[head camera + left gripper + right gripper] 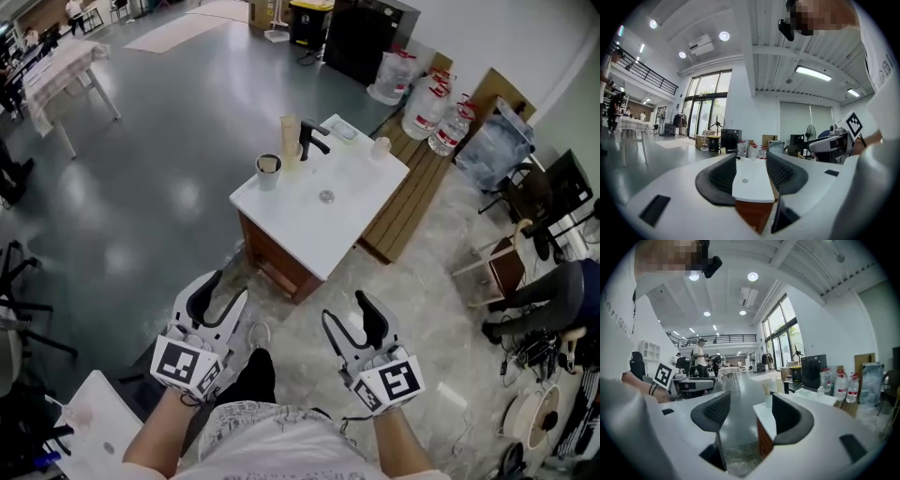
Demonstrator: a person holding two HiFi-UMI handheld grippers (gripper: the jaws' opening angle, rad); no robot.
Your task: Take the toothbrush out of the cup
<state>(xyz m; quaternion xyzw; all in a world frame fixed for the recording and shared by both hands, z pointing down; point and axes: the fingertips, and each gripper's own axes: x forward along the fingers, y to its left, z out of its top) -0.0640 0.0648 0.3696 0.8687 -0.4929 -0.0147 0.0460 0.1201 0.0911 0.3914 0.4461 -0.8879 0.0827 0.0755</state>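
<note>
Toothbrush detail was too small to make out; the cup (268, 172) stood at the white surface's (337, 225) left corner, near the black tap (311, 141). The left gripper (228, 287) and right gripper (344, 307) held their fingers apart and empty, well apart from the cup.

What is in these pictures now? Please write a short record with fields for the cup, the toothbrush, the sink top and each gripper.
cup: upright, at the left corner of the sink top in the head view, near the faucet
toothbrush: too small to make out
sink top: white, on a wooden cabinet
left gripper: open, empty, well short of the sink top
right gripper: open, empty, well short of the sink top
task: not yet begun
</note>
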